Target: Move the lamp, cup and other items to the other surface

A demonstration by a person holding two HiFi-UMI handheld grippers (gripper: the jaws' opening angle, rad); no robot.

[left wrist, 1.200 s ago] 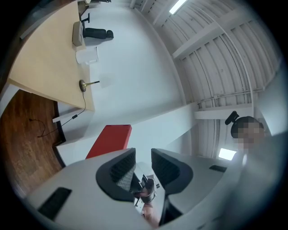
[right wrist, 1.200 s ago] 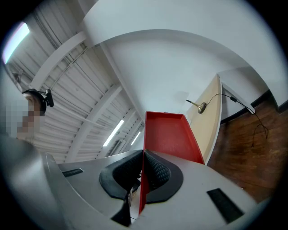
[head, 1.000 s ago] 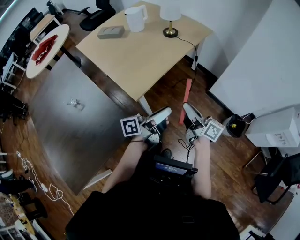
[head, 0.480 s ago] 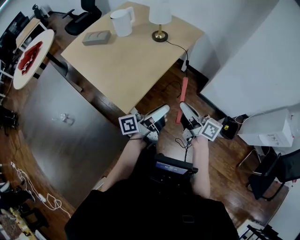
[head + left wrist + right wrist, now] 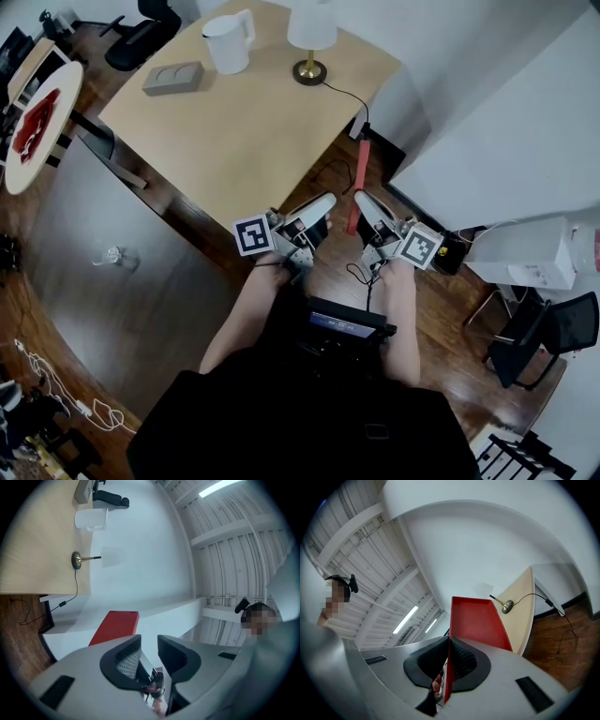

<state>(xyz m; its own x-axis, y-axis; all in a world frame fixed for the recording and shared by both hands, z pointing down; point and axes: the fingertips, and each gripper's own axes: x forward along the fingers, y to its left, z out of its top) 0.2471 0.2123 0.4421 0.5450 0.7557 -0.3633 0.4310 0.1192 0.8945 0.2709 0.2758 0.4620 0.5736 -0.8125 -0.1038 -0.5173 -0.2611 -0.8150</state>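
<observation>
Over the wood floor [image 5: 450,319], from the head view, the lamp [image 5: 310,37], cup [image 5: 226,41] and grey box [image 5: 173,78] stand at the far end of the wooden table [image 5: 234,131]. In the left gripper view, the left tool [image 5: 148,645] stands parted with nothing between its jaws. In the right gripper view, the right tool [image 5: 449,660] pinches a red tray [image 5: 476,618] by its edge. Held so thinly, I reckon it could pivot, slip, or snag the lamp cord [image 5: 531,594]. No writing is readable, only marker squares.
</observation>
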